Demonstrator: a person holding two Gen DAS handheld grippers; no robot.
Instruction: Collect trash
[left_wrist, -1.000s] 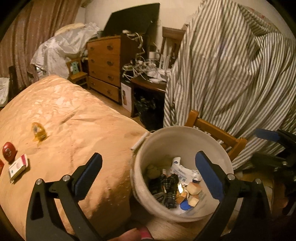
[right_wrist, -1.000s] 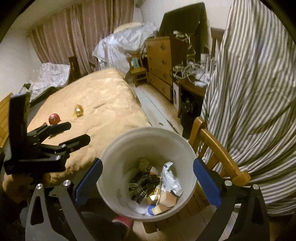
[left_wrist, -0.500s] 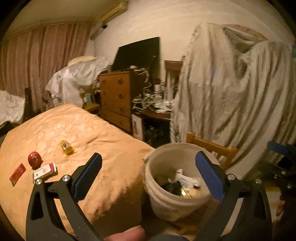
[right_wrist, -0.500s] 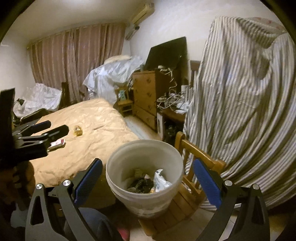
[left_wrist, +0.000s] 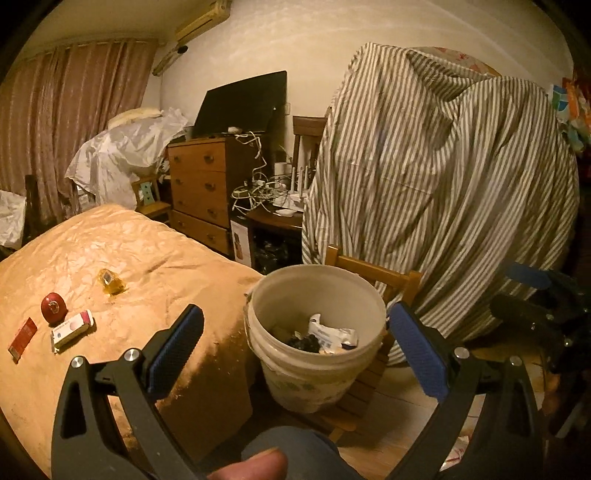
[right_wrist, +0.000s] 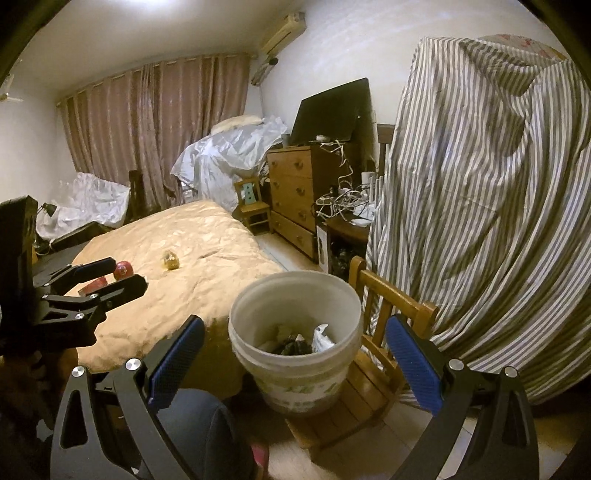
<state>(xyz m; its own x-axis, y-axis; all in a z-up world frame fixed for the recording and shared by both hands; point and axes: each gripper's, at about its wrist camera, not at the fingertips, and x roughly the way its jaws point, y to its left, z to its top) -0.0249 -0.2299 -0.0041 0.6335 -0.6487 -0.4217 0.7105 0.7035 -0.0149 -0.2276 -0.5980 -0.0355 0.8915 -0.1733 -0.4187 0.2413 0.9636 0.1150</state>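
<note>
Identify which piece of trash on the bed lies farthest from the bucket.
The flat red packet, at the row's outer end, beyond the round red item and white box.

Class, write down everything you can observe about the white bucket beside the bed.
The white bucket is a round, open-topped pail, apparently plastic, with a thick rim band and a faded greenish print low on its wall. It stands upright on a small wooden chair, close beside the bed's corner. Inside lies mixed rubbish: white crumpled wrappers and dark scraps, filling only the bottom. No claw touches it.
</note>
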